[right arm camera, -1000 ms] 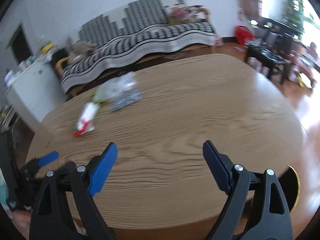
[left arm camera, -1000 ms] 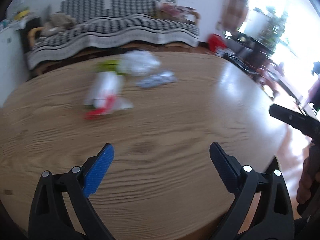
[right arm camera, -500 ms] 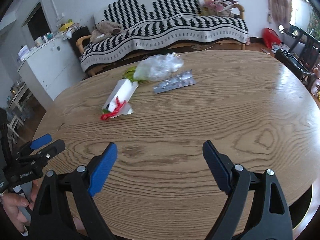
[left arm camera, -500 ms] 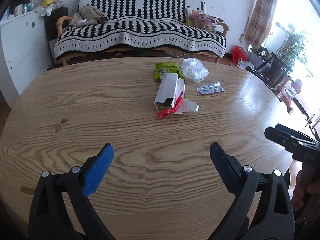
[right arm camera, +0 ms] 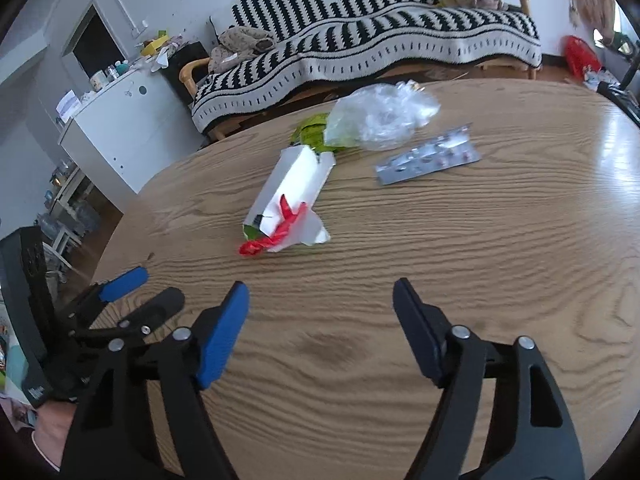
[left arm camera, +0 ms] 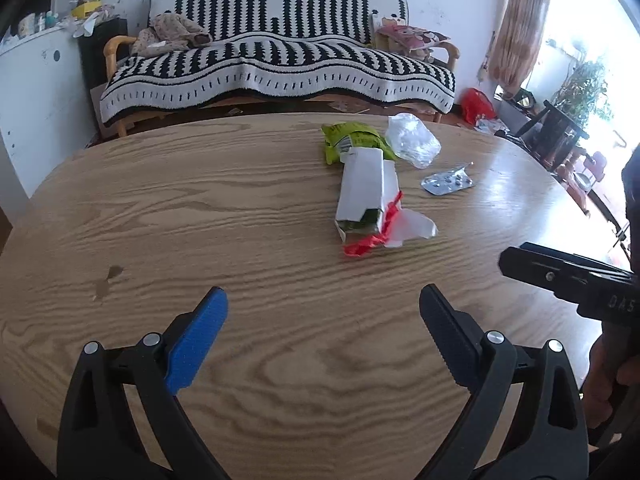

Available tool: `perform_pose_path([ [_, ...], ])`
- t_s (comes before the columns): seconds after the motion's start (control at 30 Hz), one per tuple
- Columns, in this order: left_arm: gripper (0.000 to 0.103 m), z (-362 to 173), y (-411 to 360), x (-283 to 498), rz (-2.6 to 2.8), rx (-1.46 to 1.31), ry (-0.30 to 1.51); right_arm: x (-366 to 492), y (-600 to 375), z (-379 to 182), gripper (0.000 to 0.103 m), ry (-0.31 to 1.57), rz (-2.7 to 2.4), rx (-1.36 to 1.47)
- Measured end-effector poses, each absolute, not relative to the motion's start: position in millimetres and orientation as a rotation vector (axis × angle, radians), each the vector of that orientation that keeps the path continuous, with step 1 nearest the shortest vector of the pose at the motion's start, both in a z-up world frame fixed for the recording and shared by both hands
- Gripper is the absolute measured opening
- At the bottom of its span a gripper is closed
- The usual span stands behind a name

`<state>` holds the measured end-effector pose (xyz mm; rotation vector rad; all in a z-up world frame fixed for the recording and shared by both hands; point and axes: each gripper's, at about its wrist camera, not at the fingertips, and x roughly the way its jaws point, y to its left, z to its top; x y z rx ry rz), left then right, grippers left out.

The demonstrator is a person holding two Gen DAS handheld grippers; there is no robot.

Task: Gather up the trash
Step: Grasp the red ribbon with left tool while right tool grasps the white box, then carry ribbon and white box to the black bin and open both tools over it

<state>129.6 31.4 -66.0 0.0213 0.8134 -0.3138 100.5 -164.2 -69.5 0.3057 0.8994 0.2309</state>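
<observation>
Both grippers have been brought closer to the trash on the wooden table (left arm camera: pixel 160 216). Nothing is held: the left gripper (left arm camera: pixel 324 332) is spread wide, the right gripper (right arm camera: pixel 320 320) is closing on air.

Counted left to right (mid-table): one green wrapper (left arm camera: pixel 348 140), one white carton (left arm camera: pixel 360 192) with one red scrap (left arm camera: pixel 360 246), one clear bag (left arm camera: pixel 412 140), one blister pack (left arm camera: pixel 448 182). Light pieces could be pushed away if approached too flat.

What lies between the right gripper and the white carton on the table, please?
Only bare wooden table separates the right gripper from the white carton, seen in the right wrist view.
</observation>
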Motion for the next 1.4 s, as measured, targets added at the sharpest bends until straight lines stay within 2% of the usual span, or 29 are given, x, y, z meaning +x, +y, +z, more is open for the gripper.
perform_pose_path([
  [0.1, 0.094, -70, 23, 140, -0.350, 0.068, 0.780, 119, -158, -77, 0.056, 0.917, 0.241, 0.299],
  [0.17, 0.094, -72, 15, 144, -0.383, 0.103, 0.768, 129, -157, -81, 0.053, 0.921, 0.241, 0.305],
  [0.33, 0.090, -82, -10, 155, -0.468, 0.241, 0.752, 152, -162, -93, 0.053, 0.945, 0.243, 0.324],
  [0.43, 0.081, -89, -15, 163, -0.510, 0.251, 0.784, 163, -162, -99, 0.053, 0.955, 0.249, 0.316],
  [0.53, 0.068, -97, -18, 172, -0.527, 0.262, 0.815, 174, -164, -106, 0.053, 0.969, 0.259, 0.331],
  [0.57, 0.061, -99, -20, 175, -0.530, 0.265, 0.830, 177, -164, -108, 0.053, 0.964, 0.265, 0.341],
  [0.67, 0.052, -100, -21, 177, -0.537, 0.263, 0.831, 184, -164, -108, 0.053, 0.963, 0.282, 0.365],
  [0.73, 0.043, -101, -23, 178, -0.550, 0.266, 0.834, 189, -163, -110, 0.052, 0.959, 0.311, 0.390],
  [0.87, 0.032, -105, -29, 181, -0.572, 0.292, 0.853, 197, -158, -113, 0.037, 0.974, 0.354, 0.395],
  [0.97, 0.025, -104, -34, 181, -0.571, 0.311, 0.847, 198, -153, -114, 0.032, 0.978, 0.375, 0.375],
  [1.03, 0.021, -103, -36, 179, -0.576, 0.317, 0.846, 198, -150, -115, 0.024, 0.989, 0.392, 0.371],
  [1.07, 0.019, -103, -36, 179, -0.576, 0.320, 0.845, 197, -151, -117, 0.014, 0.996, 0.391, 0.373],
  [1.1, 0.018, -103, -36, 178, -0.578, 0.317, 0.847, 198, -150, -118, 0.010, 0.998, 0.387, 0.372],
  [1.4, 0.013, -71, -26, 155, -0.596, 0.245, 0.817, 174, -146, -96, 0.003, 0.941, 0.374, 0.328],
])
